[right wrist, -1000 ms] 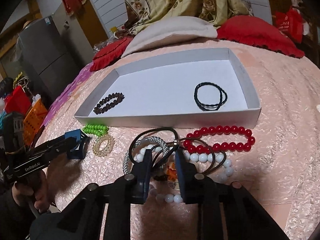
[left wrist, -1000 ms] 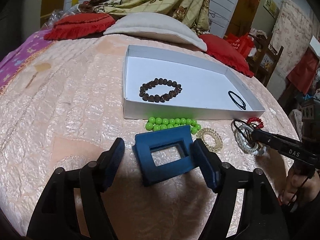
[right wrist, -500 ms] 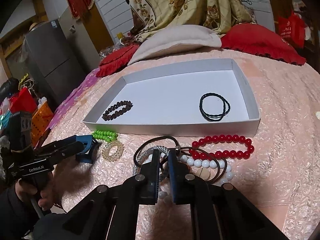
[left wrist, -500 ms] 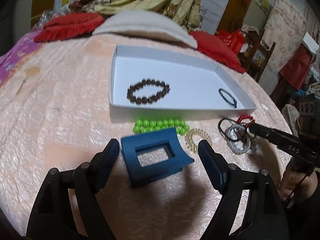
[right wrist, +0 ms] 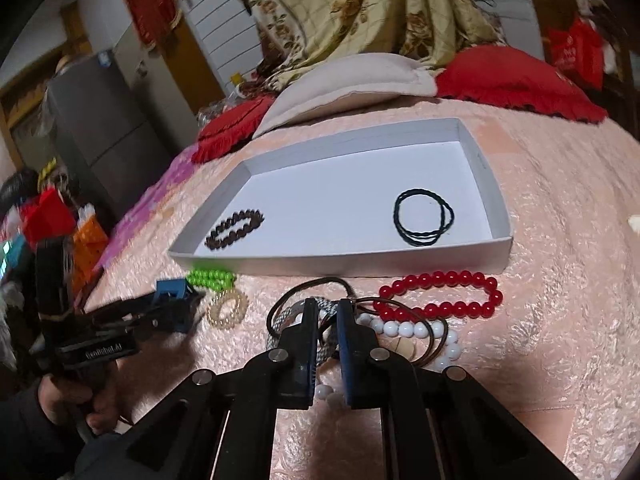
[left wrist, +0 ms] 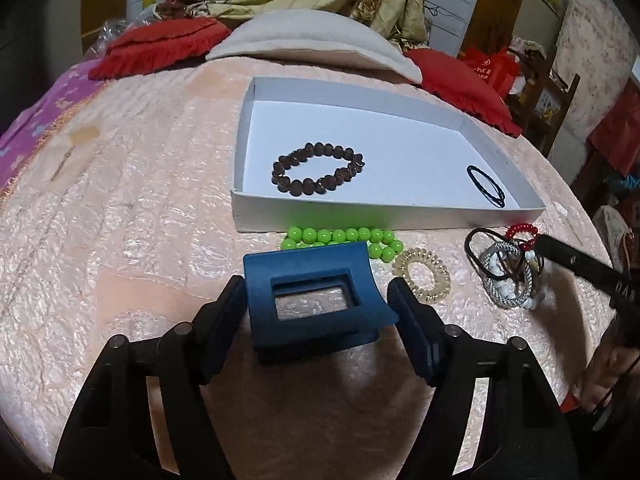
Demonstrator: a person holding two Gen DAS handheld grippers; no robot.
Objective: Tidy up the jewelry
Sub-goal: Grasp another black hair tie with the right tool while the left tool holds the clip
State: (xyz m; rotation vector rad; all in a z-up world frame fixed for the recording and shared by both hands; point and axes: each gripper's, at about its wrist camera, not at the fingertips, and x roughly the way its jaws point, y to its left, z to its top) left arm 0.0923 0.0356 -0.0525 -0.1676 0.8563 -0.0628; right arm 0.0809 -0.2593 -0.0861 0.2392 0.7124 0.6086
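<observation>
Jewelry is split between the white cardboard tray (left wrist: pixel 400 222) and the pink quilted bedspread (left wrist: pixel 140 216) in front of it. Inside the tray lie a dark brown bead bracelet (left wrist: pixel 318 170) toward 9 o'clock and a thin black hair tie (right wrist: pixel 424 218) toward 3 o'clock.

In the left wrist view the left gripper (left wrist: pixel 318 304) has its fingers spread on either side of a blue hair claw clip (left wrist: pixel 314 298); the left pad looks to be touching the clip's side, while the right pad seems just clear of it. Beyond the clip at 12 o'clock sits a green bead bracelet (left wrist: pixel 344 238), and at 2 o'clock a pale coiled hair tie (left wrist: pixel 422 276).

The right gripper (right wrist: pixel 322 322) has its fingers drawn nearly together over a tangle of a silver-grey woven band (right wrist: pixel 286 314), brown elastic loops (right wrist: pixel 434 334) and a white bead bracelet (right wrist: pixel 404 328); whether they pinch a strand cannot be told. A red bead bracelet (right wrist: pixel 442 296) lies at 1 o'clock of it.

The clip is likely rigid, light plastic with smooth sides, so it should be squeezed across its flat flanks, squarely, or it may twist out. The tangled bands are soft and likely snag each other; taking one strand at its free outer edge would probably drag fewer neighbours.
</observation>
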